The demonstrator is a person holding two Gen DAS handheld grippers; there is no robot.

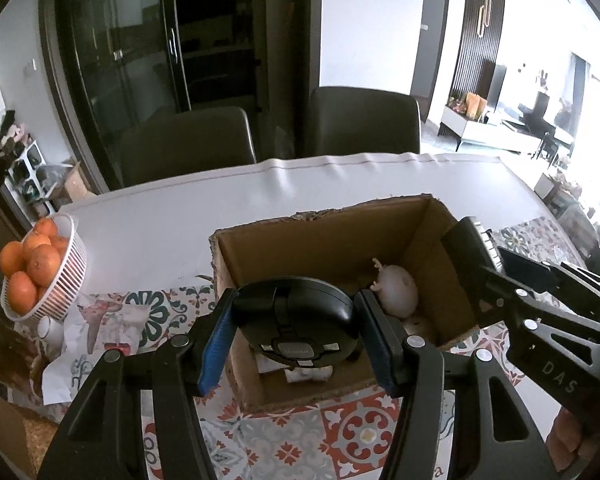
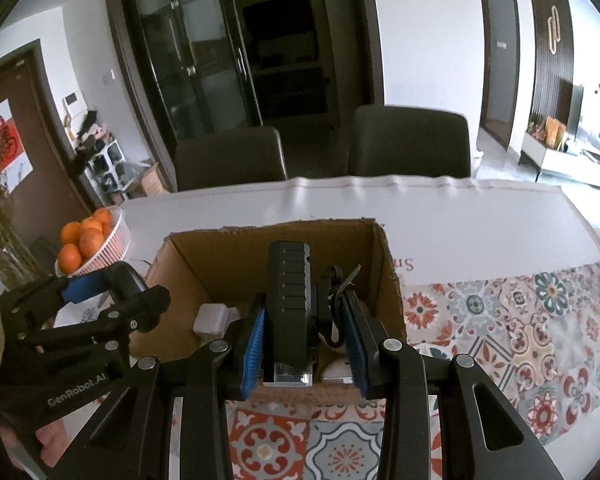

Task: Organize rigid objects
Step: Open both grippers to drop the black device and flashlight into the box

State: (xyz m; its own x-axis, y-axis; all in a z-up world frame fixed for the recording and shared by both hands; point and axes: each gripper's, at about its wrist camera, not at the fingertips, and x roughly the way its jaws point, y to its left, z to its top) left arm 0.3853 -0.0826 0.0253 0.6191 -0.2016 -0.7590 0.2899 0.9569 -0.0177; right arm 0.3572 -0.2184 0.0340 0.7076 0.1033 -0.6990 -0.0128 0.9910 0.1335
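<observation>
An open cardboard box (image 1: 328,236) stands on the table; it also shows in the right wrist view (image 2: 220,264). My left gripper (image 1: 296,320) is shut on a black computer mouse (image 1: 296,312) and holds it over the box's near left part. My right gripper (image 2: 304,340) is shut on a black rectangular device with a strap (image 2: 290,304) and holds it over the box's near right part. In the box lie a white round toy (image 1: 398,290) and a white charger block (image 2: 212,318).
A white basket of oranges (image 1: 40,272) stands at the table's left edge. A patterned mat (image 2: 520,340) covers the near table, a white sheet (image 1: 220,208) the far part. Two dark chairs (image 1: 188,144) stand behind the table.
</observation>
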